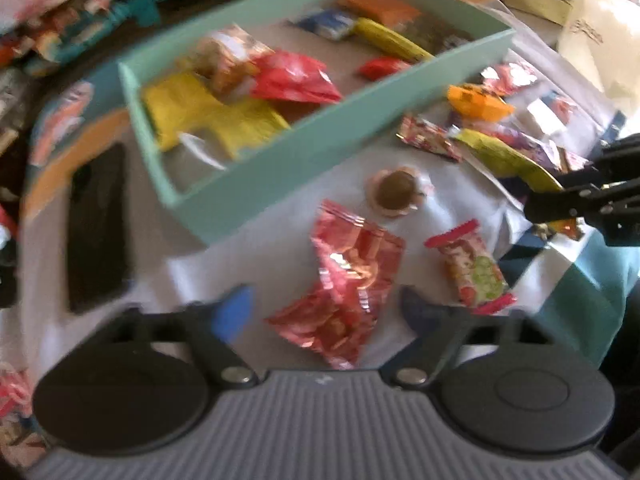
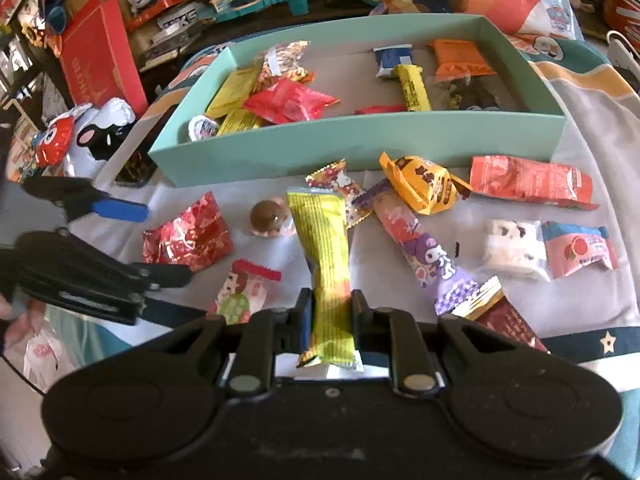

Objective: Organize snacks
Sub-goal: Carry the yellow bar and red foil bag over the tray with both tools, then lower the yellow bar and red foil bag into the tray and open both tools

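Pointing steeply down, the right gripper (image 2: pixel 331 300) clamps a yellow-green packet (image 2: pixel 325 240) — left gripper (image 1: pixel 326 306) jaws apart, empty.

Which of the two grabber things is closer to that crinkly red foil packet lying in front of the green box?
Left. The left gripper hangs open right over the red foil packet, its fingers either side of it. The right gripper sits off to the side, shut on a yellow-green snack bar.

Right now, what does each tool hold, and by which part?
The right tool is shut on the yellow-green snack bar, near its lower end. The left tool is open over a red foil packet, holding nothing.
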A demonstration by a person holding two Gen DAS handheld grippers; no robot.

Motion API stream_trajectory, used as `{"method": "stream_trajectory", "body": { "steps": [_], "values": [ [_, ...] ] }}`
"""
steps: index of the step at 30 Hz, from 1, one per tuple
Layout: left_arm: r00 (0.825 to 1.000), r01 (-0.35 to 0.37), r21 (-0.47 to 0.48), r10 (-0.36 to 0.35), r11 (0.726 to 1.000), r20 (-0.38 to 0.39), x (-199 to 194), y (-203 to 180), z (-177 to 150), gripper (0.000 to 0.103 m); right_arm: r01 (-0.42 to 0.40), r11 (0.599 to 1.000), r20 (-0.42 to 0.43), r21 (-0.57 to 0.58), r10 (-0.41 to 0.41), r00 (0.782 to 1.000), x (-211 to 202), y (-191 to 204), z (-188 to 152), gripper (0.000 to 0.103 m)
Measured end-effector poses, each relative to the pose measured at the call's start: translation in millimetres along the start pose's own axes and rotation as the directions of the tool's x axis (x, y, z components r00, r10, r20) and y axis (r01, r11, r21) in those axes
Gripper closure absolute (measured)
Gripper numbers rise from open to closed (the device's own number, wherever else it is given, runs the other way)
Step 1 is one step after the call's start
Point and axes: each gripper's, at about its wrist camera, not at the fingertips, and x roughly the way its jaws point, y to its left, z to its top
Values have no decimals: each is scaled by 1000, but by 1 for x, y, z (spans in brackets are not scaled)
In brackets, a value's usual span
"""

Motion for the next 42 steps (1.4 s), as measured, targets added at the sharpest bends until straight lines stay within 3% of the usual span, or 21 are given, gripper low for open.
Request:
{"method": "stream_trajectory", "body": {
  "steps": [1,2,8,13,20,33,35,36,37,38,42],
  "values": [
    [1000,30,-18,-30,999,2,1,1,0,79,0,1000,0,4,0,1000,0,0,0,84],
    [999,32,-18,-32,999,17,-1,-1,-1,82,0,1000,0,8,0,1000,0,0,1,84],
    [996,43,-203,-25,978,90,-25,6,-14,83,-31,998,28,57,29,999,-4,-4,11,84],
    [987,63,-223,-27,973,159,-52,13,2,82,-69,995,65,76,64,996,-7,-5,33,84],
    [973,57,-291,12,955,230,-51,33,73,82,-90,990,118,110,77,990,3,-14,89,84],
    [971,1,-317,75,949,229,12,73,196,81,-111,970,135,218,83,987,82,-46,209,84],
    [968,-23,-320,101,947,229,19,78,206,73,-127,964,148,234,93,985,91,-48,218,80],
    [965,-40,-324,120,945,232,21,79,211,66,-143,958,155,249,106,982,95,-51,223,69],
    [963,-51,-326,133,944,235,21,81,213,51,-158,952,163,261,118,980,98,-54,227,55],
    [958,-72,-333,158,940,241,22,81,214,44,-163,950,173,268,119,978,99,-56,229,53],
    [956,-84,-354,176,932,236,23,84,207,25,-138,953,201,270,85,976,95,-62,228,16]
  ]
}}
